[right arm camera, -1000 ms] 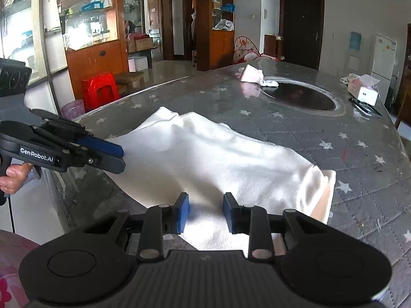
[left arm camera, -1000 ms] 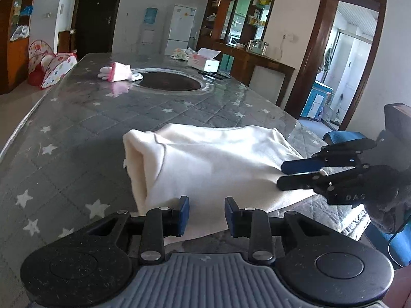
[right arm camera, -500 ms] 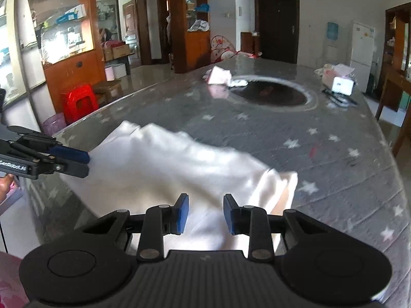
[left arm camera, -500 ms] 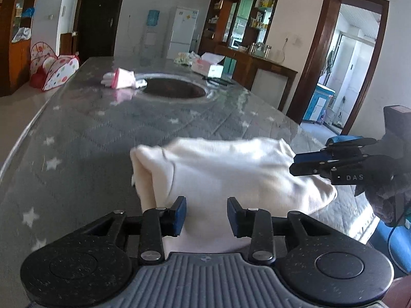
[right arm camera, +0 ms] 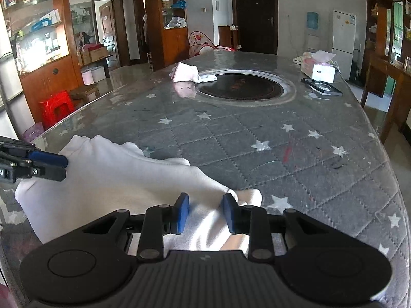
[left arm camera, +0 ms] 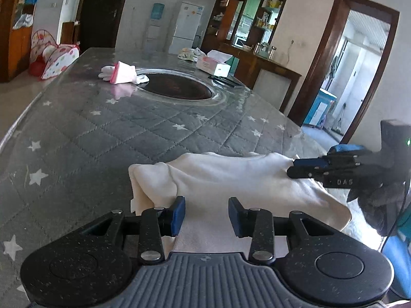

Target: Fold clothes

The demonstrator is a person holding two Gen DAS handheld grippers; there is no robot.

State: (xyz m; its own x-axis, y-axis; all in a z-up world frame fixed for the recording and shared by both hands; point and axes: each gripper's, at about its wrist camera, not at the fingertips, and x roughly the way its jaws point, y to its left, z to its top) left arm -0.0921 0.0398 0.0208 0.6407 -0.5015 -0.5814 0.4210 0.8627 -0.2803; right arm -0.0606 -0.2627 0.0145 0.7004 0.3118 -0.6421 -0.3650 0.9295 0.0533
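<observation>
A white folded garment [left arm camera: 231, 177] [right arm camera: 123, 179] lies at the near edge of the grey star-quilted table [left arm camera: 102, 133] [right arm camera: 282, 154]. My left gripper [left arm camera: 206, 200] sits low at the garment's left near end, open, with cloth showing in the gap between its blue pads. My right gripper [right arm camera: 205, 197] is at the garment's right near end, also open, with bunched cloth between its pads. Each gripper shows side-on in the other's view: the right gripper [left arm camera: 290, 168] with its tips at the garment's far right corner, the left gripper [right arm camera: 65, 168] with its tips over the left part.
A small pink and white garment [left arm camera: 120, 75] [right arm camera: 187, 73] lies beside the dark round inset [left arm camera: 177, 88] mid-table. A tissue box [left arm camera: 214, 65] and a flat black item [right arm camera: 321, 87] sit further back. A red stool [right arm camera: 56, 107] stands left of the table.
Both cameras have sunk lower toward the garment's near edge, so it now looks edge-on and bunched. The left jaws have widened a little. The right jaws keep the same gap.
</observation>
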